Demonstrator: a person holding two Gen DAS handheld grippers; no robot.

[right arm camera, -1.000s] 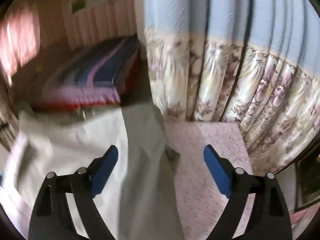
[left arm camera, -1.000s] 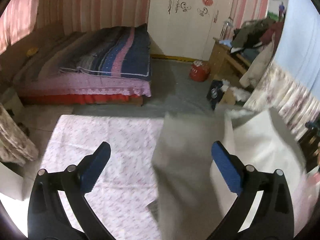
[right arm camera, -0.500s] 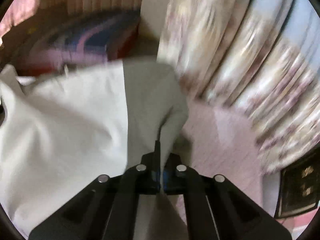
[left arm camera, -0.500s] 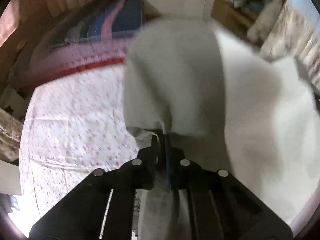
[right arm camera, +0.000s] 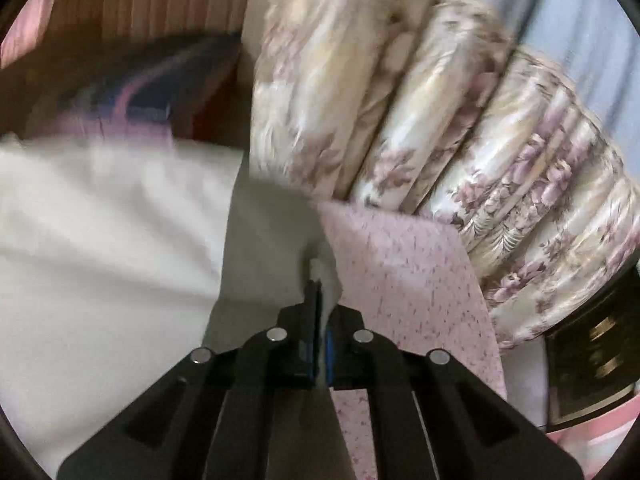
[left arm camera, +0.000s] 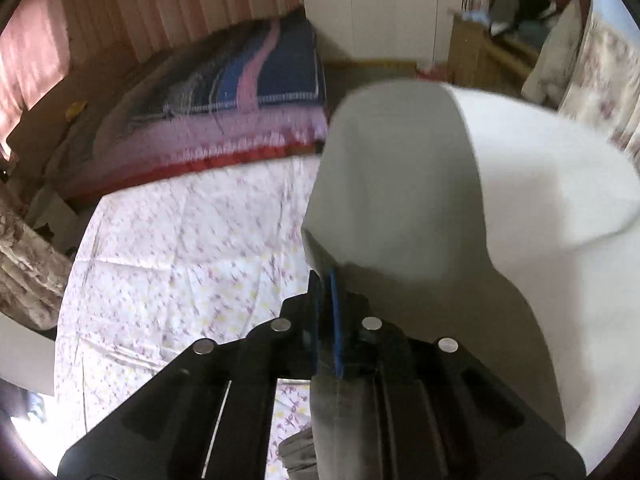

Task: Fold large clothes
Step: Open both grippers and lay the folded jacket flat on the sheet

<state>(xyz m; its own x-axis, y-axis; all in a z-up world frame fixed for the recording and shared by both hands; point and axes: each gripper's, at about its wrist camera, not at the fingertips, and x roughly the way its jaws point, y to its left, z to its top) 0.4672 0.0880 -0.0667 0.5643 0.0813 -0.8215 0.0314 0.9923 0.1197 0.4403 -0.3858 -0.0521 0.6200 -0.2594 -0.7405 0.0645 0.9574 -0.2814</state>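
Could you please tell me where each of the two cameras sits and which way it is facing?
Left wrist: on the left claw, angled down over the floral sheet toward the bed; its shut fingers pinch the white garment.
Right wrist: on the right claw, facing the flowered curtain; its fingers pinch the garment too.
Shared: garment, sheet, bed.

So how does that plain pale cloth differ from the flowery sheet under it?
The pale cloth is plain off-white; the flowery sheet is pinkish with tiny purple sprigs. The cloth is lifted and draped, pinched by the left claw and right claw; the sheet lies spread flat. Both are large fabric pieces.
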